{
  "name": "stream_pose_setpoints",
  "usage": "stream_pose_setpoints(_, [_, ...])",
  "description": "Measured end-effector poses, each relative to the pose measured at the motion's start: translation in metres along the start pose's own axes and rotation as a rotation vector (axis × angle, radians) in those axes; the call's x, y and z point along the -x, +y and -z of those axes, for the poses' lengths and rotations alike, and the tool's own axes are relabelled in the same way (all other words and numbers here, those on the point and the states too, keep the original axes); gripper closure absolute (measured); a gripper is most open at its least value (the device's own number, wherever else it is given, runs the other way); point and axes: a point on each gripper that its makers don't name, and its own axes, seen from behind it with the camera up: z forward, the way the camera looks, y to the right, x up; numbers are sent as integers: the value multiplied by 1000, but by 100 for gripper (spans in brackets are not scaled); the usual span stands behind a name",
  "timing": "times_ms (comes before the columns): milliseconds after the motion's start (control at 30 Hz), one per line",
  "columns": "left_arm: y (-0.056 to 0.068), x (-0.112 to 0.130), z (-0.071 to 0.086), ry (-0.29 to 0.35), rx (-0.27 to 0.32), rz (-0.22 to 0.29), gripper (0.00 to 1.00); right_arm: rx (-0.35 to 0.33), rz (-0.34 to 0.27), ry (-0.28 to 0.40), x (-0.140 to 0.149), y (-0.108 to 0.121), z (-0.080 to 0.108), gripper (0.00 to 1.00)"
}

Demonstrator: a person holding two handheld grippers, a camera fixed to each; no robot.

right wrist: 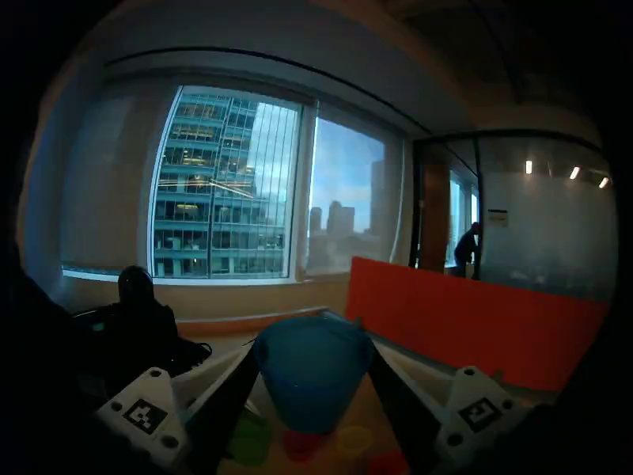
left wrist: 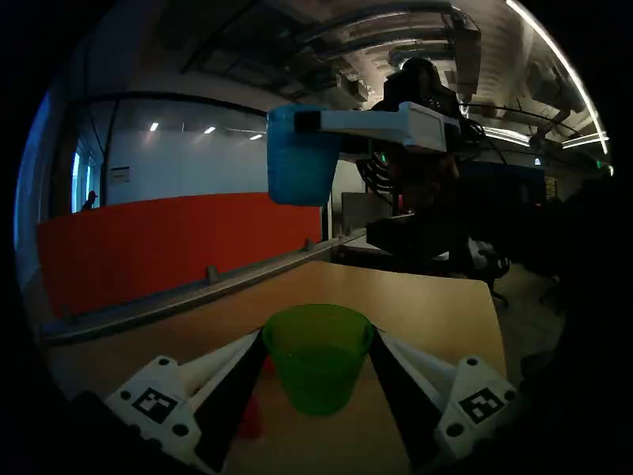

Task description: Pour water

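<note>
In the left gripper view my left gripper (left wrist: 318, 366) is shut on a green cup (left wrist: 318, 356), held upright just above the wooden table (left wrist: 427, 305). Higher up and farther off, the right gripper's white fingers (left wrist: 380, 123) hold a blue cup (left wrist: 299, 157) in the air, upright. In the right gripper view my right gripper (right wrist: 312, 378) is shut on that blue cup (right wrist: 312, 380), its open mouth facing up. Whether either cup holds water cannot be told.
An orange partition (left wrist: 174, 237) with a grey rail (left wrist: 198, 291) runs along the table's far edge. Small coloured things, green (right wrist: 249, 443), red (right wrist: 301, 443) and yellow (right wrist: 354, 438), lie below the blue cup. Windows (right wrist: 229, 190) and a distant person (right wrist: 467, 245) stand beyond. A red piece (left wrist: 252, 416) lies by my left finger.
</note>
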Motion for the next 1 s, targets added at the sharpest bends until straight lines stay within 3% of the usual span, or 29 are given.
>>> stream_pose_setpoints(567, [-2,31,-7,-74,9,-6,12,36,30,-64,44,15,18,8])
stream_pose_setpoints(1000, [5,66,-12,-164,38,-15,12,57,61,-154,105,22,29,7])
